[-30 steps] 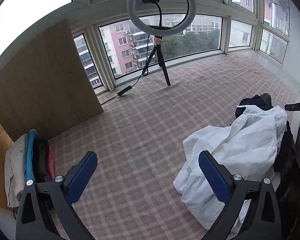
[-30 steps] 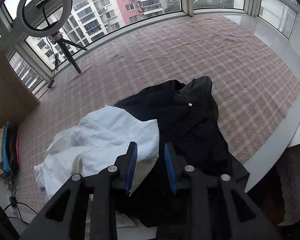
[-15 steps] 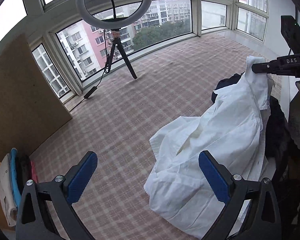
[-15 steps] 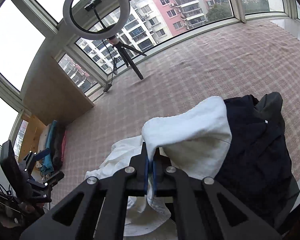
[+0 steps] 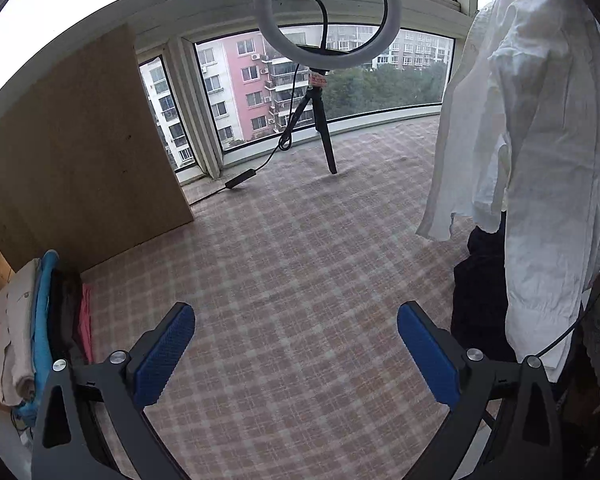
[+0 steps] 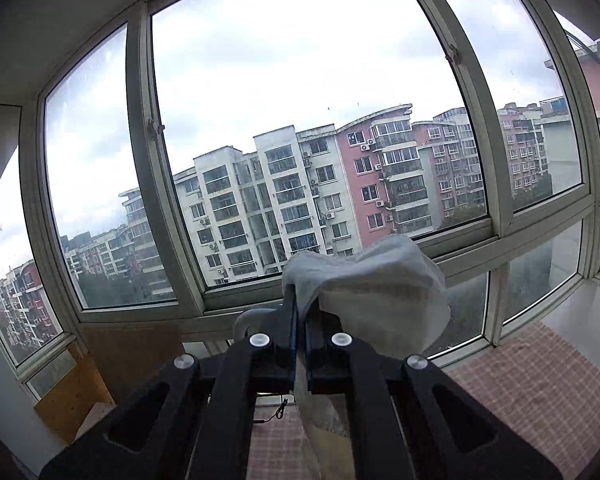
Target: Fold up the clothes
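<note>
left wrist: left gripper [image 5: 296, 354] spread wide, nothing between the blue pads, low over the plaid cloth [image 5: 300, 264]. White shirt [image 5: 532, 152] hangs full length to its right, above a dark garment [image 5: 480, 300].
right wrist: right gripper [image 6: 301, 322] pinched on a white shirt fold [image 6: 372, 292], raised toward the window [image 6: 300, 120].

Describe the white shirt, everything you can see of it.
The white shirt is a thin, wrinkled, woven-looking garment hanging in the air at the right of the left wrist view. A sleeve or loose panel dangles with a ragged-looking lower edge, and the hem hangs in front of the dark clothes on the checked cloth. A bunched fold of it is pinched in the shut right gripper. The open left gripper is clear of it.
</note>
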